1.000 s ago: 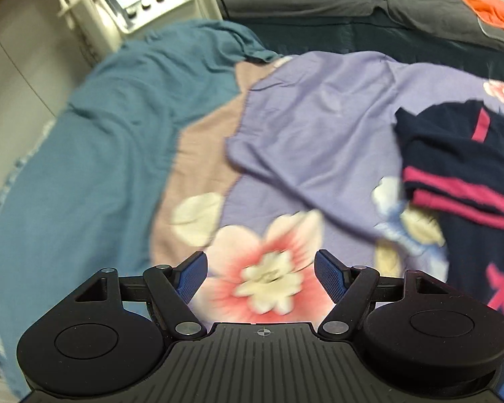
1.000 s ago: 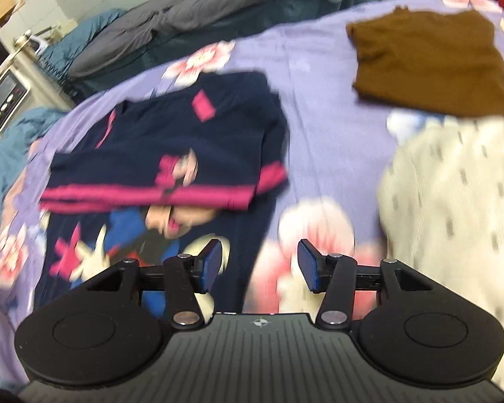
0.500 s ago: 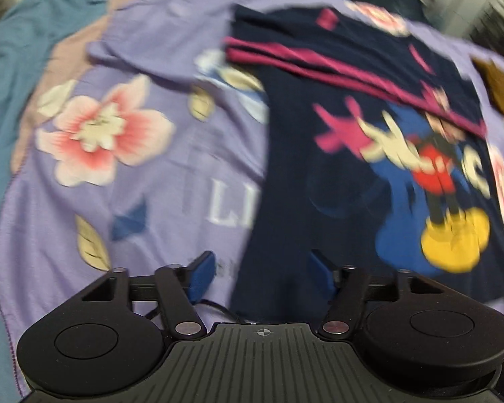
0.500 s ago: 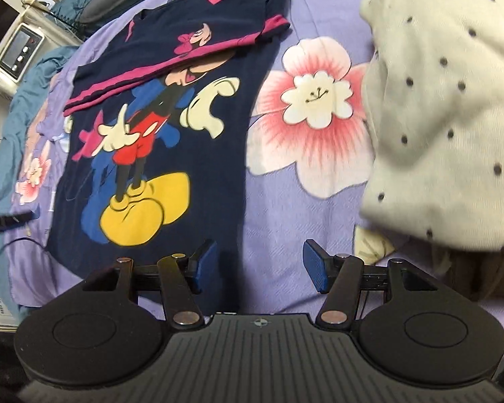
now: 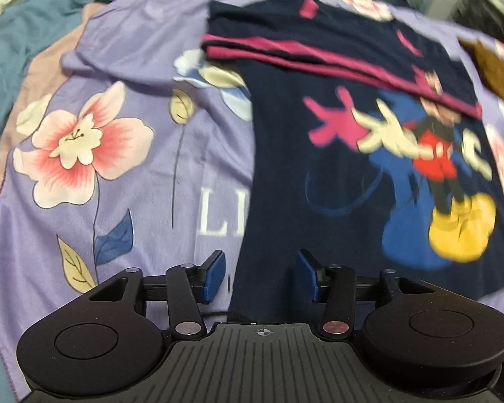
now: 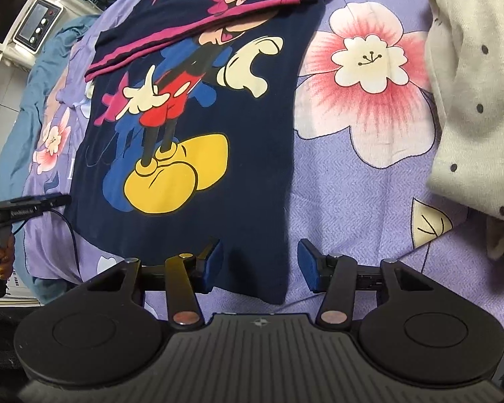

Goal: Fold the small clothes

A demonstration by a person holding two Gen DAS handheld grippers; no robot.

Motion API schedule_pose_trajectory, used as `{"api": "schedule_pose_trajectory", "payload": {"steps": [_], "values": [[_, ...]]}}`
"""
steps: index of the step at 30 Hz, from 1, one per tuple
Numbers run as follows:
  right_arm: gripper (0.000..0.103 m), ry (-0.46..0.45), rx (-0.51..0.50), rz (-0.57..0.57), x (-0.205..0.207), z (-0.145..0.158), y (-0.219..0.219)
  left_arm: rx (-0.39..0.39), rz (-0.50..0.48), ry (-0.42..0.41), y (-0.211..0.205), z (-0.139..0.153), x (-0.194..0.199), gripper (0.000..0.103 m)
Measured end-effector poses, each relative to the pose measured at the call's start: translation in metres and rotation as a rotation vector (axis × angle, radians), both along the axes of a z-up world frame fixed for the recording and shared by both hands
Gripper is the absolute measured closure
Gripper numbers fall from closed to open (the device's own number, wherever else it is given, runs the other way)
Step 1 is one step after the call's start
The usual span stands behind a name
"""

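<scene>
Left wrist view: the left gripper [image 5: 260,275] points steeply down over the near left corner of a navy T-shirt [image 5: 352,174] with a cartoon mouse print [image 5: 436,168]. Jaws apart; the shirt's left edge lies in the gap between them, pads not pressing on it. The shirt is spread flat on a lilac floral blanket [image 5: 117,154] on the bed, its far end folded over so that the pink-trimmed band [image 5: 319,53] crosses the body. Teal bedding [image 5: 13,43] shows at the left; a brown garment [image 5: 497,70] at the far right edge, blurred. Right wrist view: the right gripper [image 6: 258,265] hangs over the shirt's near right corner [image 6: 272,288]. Jaws apart, having just been closing a little; the hem corner lies between them, no clamp visible. A cream dotted garment [image 6: 477,94] lies to the right on the blanket, apart from the shirt. At the left edge a hand [image 6: 0,252] holds the other gripper near the shirt's left edge. A white control box [image 6: 37,23] stands at the upper left beyond the bed.
</scene>
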State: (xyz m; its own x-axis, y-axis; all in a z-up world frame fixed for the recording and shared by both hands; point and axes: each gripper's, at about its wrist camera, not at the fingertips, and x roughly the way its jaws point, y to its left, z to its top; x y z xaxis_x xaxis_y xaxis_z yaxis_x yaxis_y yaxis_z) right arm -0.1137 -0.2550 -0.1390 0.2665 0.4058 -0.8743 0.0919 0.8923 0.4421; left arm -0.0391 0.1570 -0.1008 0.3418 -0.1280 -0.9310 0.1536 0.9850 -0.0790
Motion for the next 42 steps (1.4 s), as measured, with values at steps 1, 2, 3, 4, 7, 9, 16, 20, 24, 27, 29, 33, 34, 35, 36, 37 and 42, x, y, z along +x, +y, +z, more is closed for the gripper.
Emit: {"api": "schedule_pose_trajectory", "payload": {"steps": [1, 2, 3, 4, 7, 9, 16, 20, 24, 27, 29, 33, 34, 35, 36, 37, 42], "values": [[0.048, 0.002, 0.0, -0.004, 0.001, -0.001, 0.0, -0.029, 0.035, 0.014, 0.003, -0.002, 0.006, 0.001], [0.048, 0.005, 0.001, -0.011, 0.001, -0.002, 0.0, -0.06, 0.07, 0.03, 0.007, -0.005, 0.011, 0.001], [0.048, 0.007, 0.005, -0.019, 0.002, -0.003, 0.0, -0.085, 0.102, 0.045, 0.011, -0.009, 0.016, 0.001], [0.048, 0.009, 0.007, -0.027, 0.001, -0.004, 0.0, -0.103, 0.13, 0.061, 0.014, -0.013, 0.021, 0.001], [0.048, 0.01, 0.011, -0.038, 0.002, -0.005, 0.0, -0.152, 0.151, 0.097, 0.015, -0.023, 0.027, 0.001], [0.048, 0.011, 0.014, -0.045, 0.001, -0.005, -0.001, -0.129, 0.096, 0.089, 0.009, -0.023, 0.025, 0.001], [0.048, 0.019, 0.021, -0.049, 0.002, -0.005, -0.002, -0.099, -0.072, 0.131, 0.0, -0.023, 0.006, 0.004], [0.048, 0.03, 0.037, -0.052, 0.003, -0.006, -0.005, -0.124, -0.054, 0.154, 0.008, -0.022, 0.004, 0.013], [0.048, 0.042, 0.03, -0.033, 0.006, -0.006, -0.004, -0.182, -0.004, 0.143, 0.015, -0.017, 0.012, 0.005], [0.045, 0.047, 0.015, 0.002, 0.008, -0.005, 0.001, -0.283, 0.071, 0.116, 0.019, -0.005, 0.015, 0.008], [0.045, 0.051, 0.002, 0.03, 0.011, -0.004, 0.004, -0.344, 0.125, 0.097, 0.027, 0.006, 0.011, 0.003], [0.043, 0.047, 0.003, 0.062, 0.011, -0.006, 0.004, -0.354, 0.245, 0.047, 0.058, 0.032, -0.019, 0.0], [0.042, 0.049, 0.005, 0.067, 0.012, -0.006, 0.005, -0.358, 0.278, 0.042, 0.068, 0.038, -0.029, 0.0], [0.042, 0.052, 0.004, 0.075, 0.013, -0.006, 0.005, -0.359, 0.305, 0.035, 0.078, 0.044, -0.04, 0.0], [0.041, 0.055, 0.003, 0.084, 0.015, -0.006, 0.006, -0.351, 0.325, 0.027, 0.085, 0.048, -0.048, 0.0], [0.04, 0.057, 0.002, 0.094, 0.016, -0.006, 0.007, -0.334, 0.333, 0.021, 0.091, 0.052, -0.054, 0.0], [0.038, 0.058, -0.007, 0.124, 0.018, -0.006, 0.01, -0.278, 0.253, 0.026, 0.082, 0.034, -0.043, 0.0]]}}
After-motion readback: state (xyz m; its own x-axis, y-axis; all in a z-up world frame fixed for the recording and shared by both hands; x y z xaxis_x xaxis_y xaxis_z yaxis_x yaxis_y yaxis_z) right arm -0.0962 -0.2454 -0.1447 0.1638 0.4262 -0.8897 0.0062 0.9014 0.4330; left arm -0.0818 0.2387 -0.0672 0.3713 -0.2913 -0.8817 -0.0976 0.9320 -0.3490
